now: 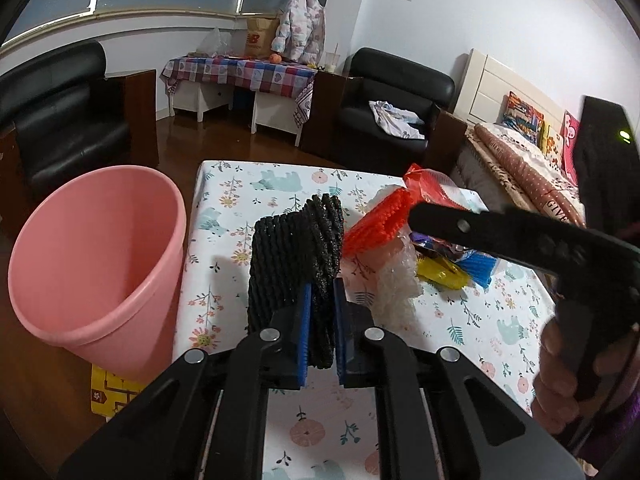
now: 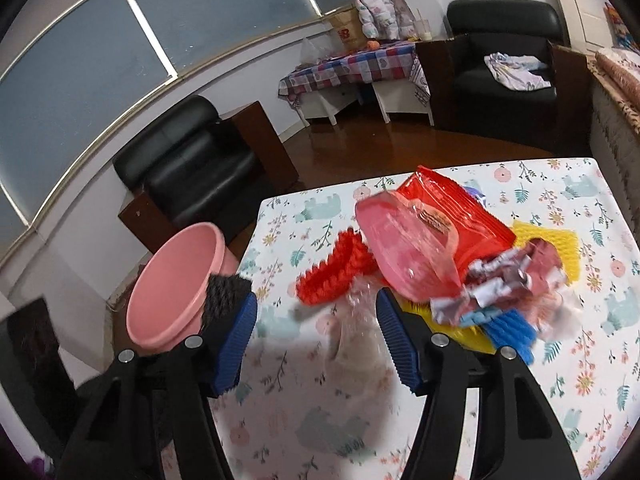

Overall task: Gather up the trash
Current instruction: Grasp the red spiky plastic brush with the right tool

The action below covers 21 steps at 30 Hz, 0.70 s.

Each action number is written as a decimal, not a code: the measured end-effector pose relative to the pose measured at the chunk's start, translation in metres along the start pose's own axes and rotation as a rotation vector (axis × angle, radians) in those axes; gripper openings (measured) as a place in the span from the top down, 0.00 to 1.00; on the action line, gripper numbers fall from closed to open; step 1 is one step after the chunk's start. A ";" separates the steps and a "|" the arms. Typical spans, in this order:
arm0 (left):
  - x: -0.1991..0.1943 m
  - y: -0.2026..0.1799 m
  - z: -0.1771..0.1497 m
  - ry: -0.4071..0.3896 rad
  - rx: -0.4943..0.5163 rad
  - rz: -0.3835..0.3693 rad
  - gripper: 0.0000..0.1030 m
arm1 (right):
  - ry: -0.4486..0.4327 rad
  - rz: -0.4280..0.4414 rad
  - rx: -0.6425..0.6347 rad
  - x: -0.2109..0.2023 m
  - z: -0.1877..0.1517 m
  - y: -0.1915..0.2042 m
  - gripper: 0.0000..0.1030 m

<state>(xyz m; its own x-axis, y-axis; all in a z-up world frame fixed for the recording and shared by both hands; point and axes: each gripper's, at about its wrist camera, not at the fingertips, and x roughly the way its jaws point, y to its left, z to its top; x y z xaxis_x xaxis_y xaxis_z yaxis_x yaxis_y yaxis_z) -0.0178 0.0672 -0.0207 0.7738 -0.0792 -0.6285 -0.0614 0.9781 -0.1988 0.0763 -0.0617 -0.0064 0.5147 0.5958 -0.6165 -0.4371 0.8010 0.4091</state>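
Note:
My left gripper (image 1: 321,312) is shut on a black foam net (image 1: 296,256) and holds it above the floral table (image 1: 248,184), right of the pink bin (image 1: 96,256). The black net also shows in the right wrist view (image 2: 224,292), beside the bin (image 2: 176,284). My right gripper (image 2: 316,320) is open over the table, in front of a trash pile: red foam net (image 2: 332,268), red wrapper (image 2: 452,212), clear pink bag (image 2: 404,256), crumpled foil wrapper (image 2: 508,280), yellow net (image 2: 560,248), blue net (image 2: 508,328). The right gripper shows in the left view (image 1: 416,216) above the red net (image 1: 376,224).
A clear plastic bag (image 2: 360,336) lies between my right fingers. Black armchairs (image 1: 60,120) (image 1: 392,108), a checkered side table (image 1: 240,72) and a bed (image 1: 520,160) stand around. The bin sits on the wooden floor left of the table.

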 end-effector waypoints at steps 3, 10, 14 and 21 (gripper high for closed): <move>-0.002 0.005 0.000 -0.003 -0.009 -0.005 0.90 | 0.018 -0.001 0.022 0.010 0.007 0.000 0.40; -0.003 0.015 -0.001 -0.004 -0.028 -0.014 0.90 | 0.072 -0.018 0.058 0.044 0.017 0.000 0.40; -0.002 0.018 -0.001 -0.002 -0.036 -0.017 0.90 | 0.073 -0.047 0.060 0.055 0.019 0.000 0.46; -0.005 0.020 -0.001 -0.011 -0.041 -0.023 0.90 | 0.094 -0.066 0.096 0.063 0.013 -0.007 0.77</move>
<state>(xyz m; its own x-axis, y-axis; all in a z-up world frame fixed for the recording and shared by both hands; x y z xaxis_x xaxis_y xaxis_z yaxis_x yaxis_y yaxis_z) -0.0234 0.0867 -0.0222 0.7821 -0.0995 -0.6151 -0.0686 0.9674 -0.2437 0.1211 -0.0291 -0.0391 0.4664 0.5373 -0.7027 -0.3302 0.8427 0.4252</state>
